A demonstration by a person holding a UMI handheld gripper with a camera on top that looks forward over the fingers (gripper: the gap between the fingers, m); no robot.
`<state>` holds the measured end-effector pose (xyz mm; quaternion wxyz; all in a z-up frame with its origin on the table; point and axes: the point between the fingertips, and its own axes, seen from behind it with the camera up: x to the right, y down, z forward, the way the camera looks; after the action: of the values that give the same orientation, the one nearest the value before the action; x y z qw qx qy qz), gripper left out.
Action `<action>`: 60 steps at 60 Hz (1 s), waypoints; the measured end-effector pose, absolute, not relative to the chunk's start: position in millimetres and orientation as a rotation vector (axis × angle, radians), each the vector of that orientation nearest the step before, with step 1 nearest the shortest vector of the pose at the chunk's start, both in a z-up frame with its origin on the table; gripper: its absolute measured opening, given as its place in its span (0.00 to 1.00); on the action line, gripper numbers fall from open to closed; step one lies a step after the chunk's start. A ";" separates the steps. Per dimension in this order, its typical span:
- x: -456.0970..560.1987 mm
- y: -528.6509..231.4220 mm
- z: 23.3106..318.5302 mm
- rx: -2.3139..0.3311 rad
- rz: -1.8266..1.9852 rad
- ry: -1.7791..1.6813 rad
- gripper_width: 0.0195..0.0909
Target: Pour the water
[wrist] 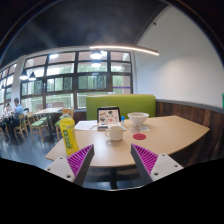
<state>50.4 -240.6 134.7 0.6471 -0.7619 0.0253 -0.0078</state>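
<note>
Here, at the bottom centre of the frame, the tool (pixel 112 160) with its two fingers spread wide apart and nothing between them, purple ridged pads (pixel 79 158) on the inner faces angled toward each other. Held up off the table, well short of everything standing on it.

Just beyond the fingers, a light wooden table (pixel 170 133) with a rounded edge, spanning the middle of the frame. Left of centre on it, beyond the left finger, a yellow plastic bottle with a green cap (pixel 68 132), upright near the table's left edge. At the centre, a small white teapot-shaped jug (pixel 116 131), upright, too small to tell whether filled. Right of that, a white bowl (pixel 138 119), and just below it a small red round coaster (pixel 139 136), apart from the bowl. Behind the jug, an upright card with a printed picture (pixel 108 115).

Further back, in the middle of the frame, a green upholstered bench back (pixel 125 104). In the upper left, a wall of large windows (pixel 60 80), with wooden chairs and tables (pixel 35 118) below them. Across the top, a long curved ceiling light (pixel 125 48).
</note>
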 end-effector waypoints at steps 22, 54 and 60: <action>5.8 -216.9 102.0 -1.785 0.065 -0.026 0.89; -132.2 -28.1 86.4 -1.670 -0.015 -0.096 0.88; -142.4 -28.1 85.1 -1.666 -0.085 -0.076 0.32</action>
<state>-142.4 -28.1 85.1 0.6713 -0.7395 -0.0339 -0.0375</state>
